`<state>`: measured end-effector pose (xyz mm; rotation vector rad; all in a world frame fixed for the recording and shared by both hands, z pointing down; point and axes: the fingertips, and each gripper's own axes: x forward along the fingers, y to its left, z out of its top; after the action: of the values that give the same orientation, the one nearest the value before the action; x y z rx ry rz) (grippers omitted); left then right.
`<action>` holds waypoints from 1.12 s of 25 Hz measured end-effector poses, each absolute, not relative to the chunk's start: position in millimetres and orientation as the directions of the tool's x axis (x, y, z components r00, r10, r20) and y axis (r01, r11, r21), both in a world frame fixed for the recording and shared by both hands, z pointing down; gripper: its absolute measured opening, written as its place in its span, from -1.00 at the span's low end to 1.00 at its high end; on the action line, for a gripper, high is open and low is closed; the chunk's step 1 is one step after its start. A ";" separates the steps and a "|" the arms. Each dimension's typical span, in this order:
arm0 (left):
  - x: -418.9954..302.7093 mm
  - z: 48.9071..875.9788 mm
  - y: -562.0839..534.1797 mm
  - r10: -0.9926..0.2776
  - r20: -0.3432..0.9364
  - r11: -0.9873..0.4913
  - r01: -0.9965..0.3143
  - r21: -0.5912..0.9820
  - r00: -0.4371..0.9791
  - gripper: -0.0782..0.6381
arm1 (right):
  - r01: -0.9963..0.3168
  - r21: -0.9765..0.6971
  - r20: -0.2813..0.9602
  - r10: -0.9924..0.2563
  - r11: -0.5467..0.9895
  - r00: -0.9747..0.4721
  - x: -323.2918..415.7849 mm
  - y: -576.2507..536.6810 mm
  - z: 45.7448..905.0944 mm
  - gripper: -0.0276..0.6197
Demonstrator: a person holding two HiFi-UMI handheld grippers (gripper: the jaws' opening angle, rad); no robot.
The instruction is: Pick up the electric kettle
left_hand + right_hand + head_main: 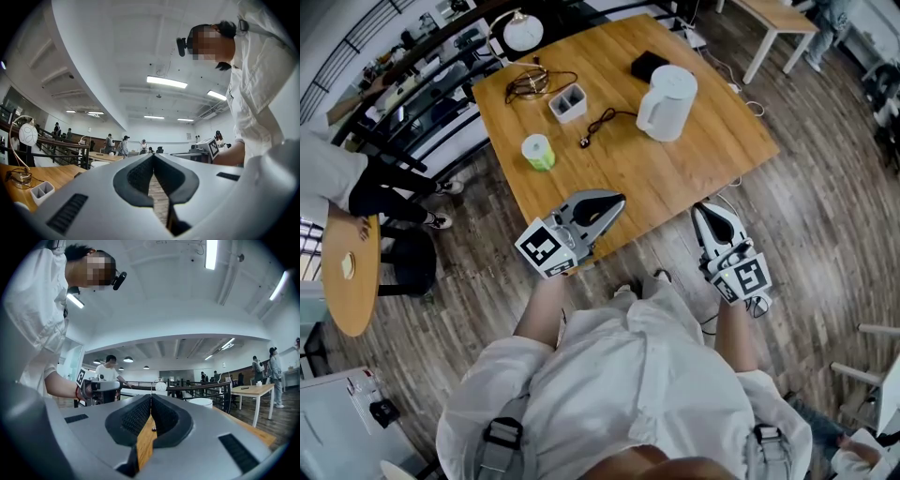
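Hovering at the near edge of the worktop (703, 164), both my claws empty.
My left claw (617, 201) and right claw (701, 210) have their jaws pressed together, nothing between them. White electric kettle (666, 103) stands upright toward the worktop's far right, well apart from me, a black base (649, 66) just behind it. Green roll (538, 151) and grey divided tray (568, 102) sit to its left.

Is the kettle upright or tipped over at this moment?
Upright. In the head view the white kettle stands on its bottom on the wooden table, with its lid end facing up.
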<state>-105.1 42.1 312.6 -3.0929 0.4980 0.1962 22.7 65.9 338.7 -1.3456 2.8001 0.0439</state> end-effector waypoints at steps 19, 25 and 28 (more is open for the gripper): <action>-61.0 320.5 -29.9 -0.373 -0.088 -0.927 -0.375 -0.005 0.924 -0.76 | -0.719 -0.004 -0.033 -0.719 0.695 -0.695 67.2 -27.1 348.7 -0.88; -53.7 332.9 -53.8 -0.411 -0.076 -0.911 -0.413 -0.002 0.908 -0.76 | -0.705 -0.001 -0.010 -0.705 0.709 -0.709 75.7 -58.7 358.8 -0.88; -51.9 342.6 -66.7 -0.428 -0.072 -0.903 -0.429 0.001 0.901 -0.76 | -0.705 -0.010 -0.002 -0.705 0.709 -0.709 79.5 -72.3 368.1 -0.88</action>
<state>-51.9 -66.7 342.6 -3.0479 0.6874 0.1108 79.5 -72.3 368.1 -1.1956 2.8988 -0.0126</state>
